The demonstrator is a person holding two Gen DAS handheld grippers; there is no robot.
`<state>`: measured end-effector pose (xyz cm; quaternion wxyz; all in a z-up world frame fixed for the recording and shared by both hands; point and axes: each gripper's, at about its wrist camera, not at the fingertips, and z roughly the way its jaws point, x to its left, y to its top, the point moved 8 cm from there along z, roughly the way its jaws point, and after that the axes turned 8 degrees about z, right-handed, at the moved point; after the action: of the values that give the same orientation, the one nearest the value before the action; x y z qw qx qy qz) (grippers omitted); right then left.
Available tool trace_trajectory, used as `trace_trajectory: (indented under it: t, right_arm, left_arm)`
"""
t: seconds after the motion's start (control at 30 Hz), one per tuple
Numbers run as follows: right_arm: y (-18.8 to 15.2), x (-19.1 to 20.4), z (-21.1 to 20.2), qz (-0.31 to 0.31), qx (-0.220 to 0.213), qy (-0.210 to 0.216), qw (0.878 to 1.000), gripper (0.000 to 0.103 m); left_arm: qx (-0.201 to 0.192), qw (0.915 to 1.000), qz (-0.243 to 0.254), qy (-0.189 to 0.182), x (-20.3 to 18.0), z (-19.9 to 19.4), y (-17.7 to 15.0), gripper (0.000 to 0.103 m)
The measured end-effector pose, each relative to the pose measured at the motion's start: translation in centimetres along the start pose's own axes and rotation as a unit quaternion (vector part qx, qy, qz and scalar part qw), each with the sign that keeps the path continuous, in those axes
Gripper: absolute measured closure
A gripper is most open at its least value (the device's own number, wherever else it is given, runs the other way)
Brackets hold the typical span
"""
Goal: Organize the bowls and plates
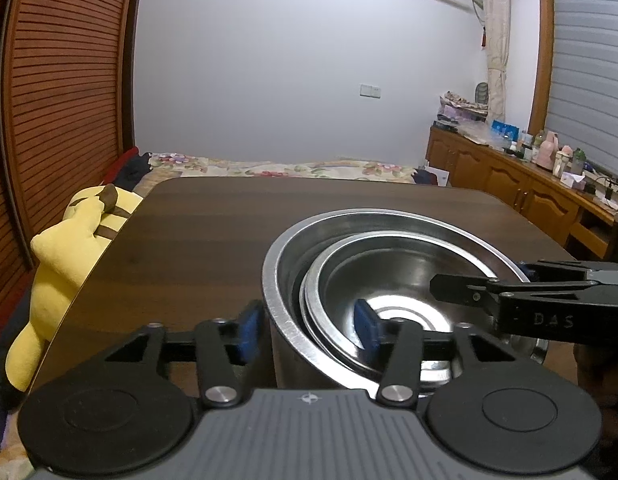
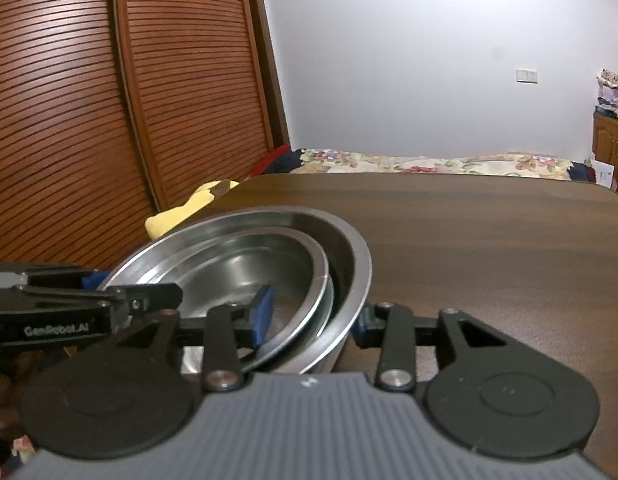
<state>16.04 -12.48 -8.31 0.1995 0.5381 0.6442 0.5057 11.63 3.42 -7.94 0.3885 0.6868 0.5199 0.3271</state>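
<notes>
Round brushed-steel bowls [image 1: 293, 264] nest, rims offset, on grained dark-wood table [image 1: 197, 240]

A dark wooden tabletop [image 1: 197, 240] stands before a bed with a floral cover [image 1: 269, 168], a yellow plush toy [image 1: 65, 264] beside its left edge, slatted wooden doors [image 2: 69, 120] behind, and a cluttered wooden sideboard [image 1: 509, 176] at right.

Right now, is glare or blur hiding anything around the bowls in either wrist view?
Left wrist view: a bright glare patch sits on the inner bowl floor; rims stay readable. Right wrist view: softer overall, the outer bowl rim and table slightly blurred, little glare. Both: fisheye bends the wardrobe slats.
</notes>
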Motion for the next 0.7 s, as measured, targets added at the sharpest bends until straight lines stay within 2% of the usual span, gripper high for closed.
trace_trajectory:
  t: [0.07, 0.23, 0.4, 0.43, 0.5, 0.7]
  right_arm:
    - [0.3, -0.1, -0.2, -0.002, -0.004, -0.003, 1.0, 0.043]
    - [0.9, -0.3, -0.8, -0.002, -0.013, -0.007, 1.0, 0.041]
    - [1.6, -0.3, -1.8, -0.006, -0.029, -0.015, 0.999, 0.03]
    - [1.8, -0.3, -2.1, -0.006, -0.031, -0.016, 0.999, 0.028]
    - [2.0, -0.3, -2.5, -0.008, -0.037, -0.02, 0.999, 0.019]
    - [2.8, -0.4, -4.4, -0.019, -0.056, -0.04, 0.997, 0.002]
  left_arm:
    - [-0.001, 1.0, 0.0, 0.002, 0.0, 0.0, 0.1, 0.036]
    - [-0.01, 0.9999, 0.001, 0.009, 0.0, -0.7, 0.7, 0.02]
    - [-0.022, 0.9996, 0.001, 0.014, 0.1, -1.5, 1.6, 0.007]
    - [-0.026, 0.9996, 0.0, 0.013, 0.1, -1.7, 1.7, 0.002]
    - [-0.037, 0.9992, -0.001, 0.013, -0.1, -2.2, 2.1, 0.0]
    - [-0.042, 0.9988, 0.013, 0.024, -1.3, -3.2, 3.4, 0.0]
